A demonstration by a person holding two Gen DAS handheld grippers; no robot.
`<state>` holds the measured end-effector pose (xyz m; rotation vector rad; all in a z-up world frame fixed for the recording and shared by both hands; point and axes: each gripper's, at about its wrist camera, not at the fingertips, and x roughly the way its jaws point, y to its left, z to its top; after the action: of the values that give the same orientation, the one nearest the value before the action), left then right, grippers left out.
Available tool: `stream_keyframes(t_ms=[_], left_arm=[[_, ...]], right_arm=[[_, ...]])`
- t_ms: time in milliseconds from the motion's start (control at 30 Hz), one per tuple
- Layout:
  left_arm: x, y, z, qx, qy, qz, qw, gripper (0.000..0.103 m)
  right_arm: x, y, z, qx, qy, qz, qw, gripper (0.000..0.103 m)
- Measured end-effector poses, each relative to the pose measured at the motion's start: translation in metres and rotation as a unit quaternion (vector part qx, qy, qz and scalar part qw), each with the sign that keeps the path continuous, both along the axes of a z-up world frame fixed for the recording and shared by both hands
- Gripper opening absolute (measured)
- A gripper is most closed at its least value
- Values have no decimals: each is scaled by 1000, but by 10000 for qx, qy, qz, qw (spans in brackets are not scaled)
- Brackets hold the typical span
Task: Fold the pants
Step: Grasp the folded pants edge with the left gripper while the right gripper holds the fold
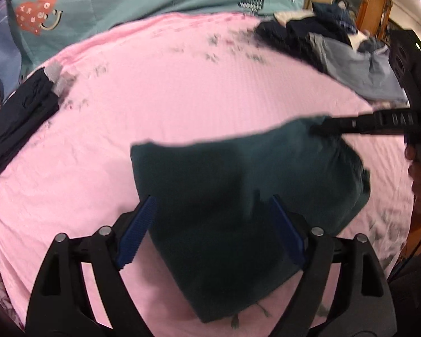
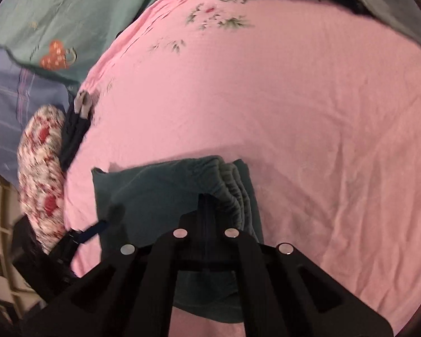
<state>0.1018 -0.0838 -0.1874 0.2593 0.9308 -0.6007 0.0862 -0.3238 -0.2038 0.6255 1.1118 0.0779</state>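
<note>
Dark teal pants [image 1: 238, 196] lie folded into a compact bundle on the pink bedsheet [image 1: 168, 98]. My left gripper [image 1: 213, 224] is open, its blue pads on either side of the bundle's near end, above it. In the left wrist view my right gripper [image 1: 322, 126] reaches in from the right and is shut on the bundle's far right corner. In the right wrist view the pants [image 2: 154, 191] show their elastic waistband stacked in layers, and my right gripper [image 2: 206, 199] is shut on that waistband edge. The left gripper's blue pad [image 2: 98, 229] shows at the bundle's left edge.
A pile of dark and grey clothes [image 1: 336, 42] lies at the far right of the bed. A folded dark garment [image 1: 22, 118] lies at the left edge. A teal heart-print cover [image 1: 98, 5] lies behind, a floral pillow [image 2: 42, 174] at the left.
</note>
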Motion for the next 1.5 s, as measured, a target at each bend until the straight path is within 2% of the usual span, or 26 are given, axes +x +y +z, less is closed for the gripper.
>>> stream_keyframes(t_ms=[67,167,233,300,367,433,500,600,667,767,933,1033,1167,1233,1333,1500], left_arm=[[16,-7,-1,-103,27,46,9999,87],[40,-16,-25,144,217,233,9994,87],[51,-12,-43,275,382,339,9983,91],[56,-1,-52,165,509,477,9974,98],[58,6,-50,129,593,561,9966,98],[54,7,-42,217,508,585,9968,98],[45,10,-28,261,274,594,9975,96],[28,18,-10,98,139,517,9985,96],[12,19,-5,38,156,355,9992,97],[-10,15,-11,83,271,94,9996,97],[-25,10,-39,283,558,-54,9980,97],[-26,8,-46,305,620,-53,9976,97],[-23,7,-47,271,667,-4,9974,97],[-24,7,-47,288,649,1,9975,97],[-24,6,-46,282,654,21,9975,97],[-24,5,-46,258,674,-7,9974,97]], right_arm=[[1,5,12,-151,-153,142,9997,17],[6,27,32,-346,-501,494,9969,25],[15,37,25,-437,-474,655,9958,25],[19,31,7,-671,-165,523,9962,25],[13,14,-5,-397,-195,424,9981,10],[6,-2,-11,-132,-108,335,9993,0],[-2,-11,-13,16,-14,300,9995,0],[-17,-10,5,-226,17,335,9992,3],[-31,-7,28,-478,-147,357,9981,15],[-48,-10,47,-536,-265,377,9975,16],[-66,-13,34,-48,151,474,9988,18],[-65,-12,18,-67,394,297,9988,26],[-59,-14,8,151,450,115,9988,26],[-55,-9,9,-35,455,152,9988,25],[-55,-1,14,-460,450,272,9976,16],[-70,-4,38,-442,157,303,9984,13]])
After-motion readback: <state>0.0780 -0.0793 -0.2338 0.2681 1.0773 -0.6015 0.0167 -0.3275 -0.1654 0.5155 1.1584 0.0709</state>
